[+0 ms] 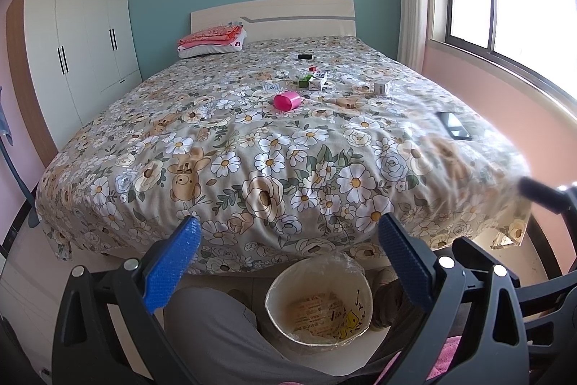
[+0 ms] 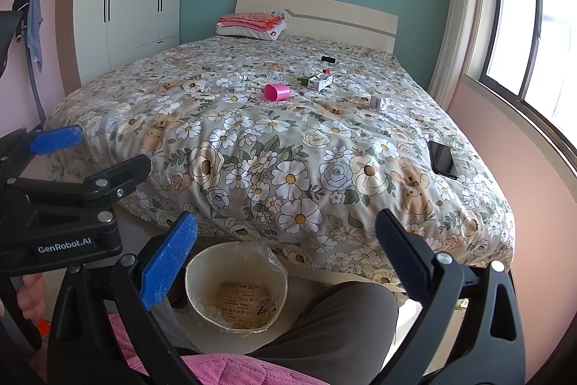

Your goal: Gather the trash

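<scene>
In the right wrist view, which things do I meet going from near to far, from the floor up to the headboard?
Trash bin → black phone → pink cup → black object → folded pink bedding.

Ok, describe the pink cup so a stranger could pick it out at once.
Start at the big bed with the flowered cover. Near its middle, in front of a cluster of small boxes, the pink cup lies on its side, its open mouth toward the foot of the bed. It is the only round, bright pink thing there; its neighbours are boxy.
</scene>
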{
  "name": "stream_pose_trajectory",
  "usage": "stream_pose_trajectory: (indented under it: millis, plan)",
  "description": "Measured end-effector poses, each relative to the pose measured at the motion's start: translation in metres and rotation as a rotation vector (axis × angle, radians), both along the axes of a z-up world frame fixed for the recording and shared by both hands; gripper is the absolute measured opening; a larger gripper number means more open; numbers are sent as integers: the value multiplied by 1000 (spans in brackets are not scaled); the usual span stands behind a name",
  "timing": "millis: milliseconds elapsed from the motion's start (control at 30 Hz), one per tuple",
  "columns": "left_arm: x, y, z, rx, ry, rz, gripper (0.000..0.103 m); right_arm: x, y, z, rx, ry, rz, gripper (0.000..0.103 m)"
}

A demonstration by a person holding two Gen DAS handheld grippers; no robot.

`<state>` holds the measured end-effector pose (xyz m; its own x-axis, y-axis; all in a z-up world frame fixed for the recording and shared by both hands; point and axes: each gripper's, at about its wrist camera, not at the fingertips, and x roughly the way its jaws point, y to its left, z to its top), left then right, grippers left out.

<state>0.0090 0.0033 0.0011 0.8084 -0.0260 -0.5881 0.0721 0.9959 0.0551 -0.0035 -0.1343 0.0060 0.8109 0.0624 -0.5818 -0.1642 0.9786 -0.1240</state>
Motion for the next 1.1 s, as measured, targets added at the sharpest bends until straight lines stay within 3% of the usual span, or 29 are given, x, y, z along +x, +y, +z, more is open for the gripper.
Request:
stream_pose_trajectory:
  millis: [233,367,633,1100]
  plan:
    - [29,1,4,11,5,16,100,31,-2,5,-50,27,-5,96]
    - [50,3,5,-2,20,23,100,51,-7,13,10,-27,-6,96]
    - [99,4,10,-4,35,43,100,103,-23,21,69,16,-21,96]
    - [244,-9,10,-53,76,72,100,238,-85,34,55,-28,-160,96]
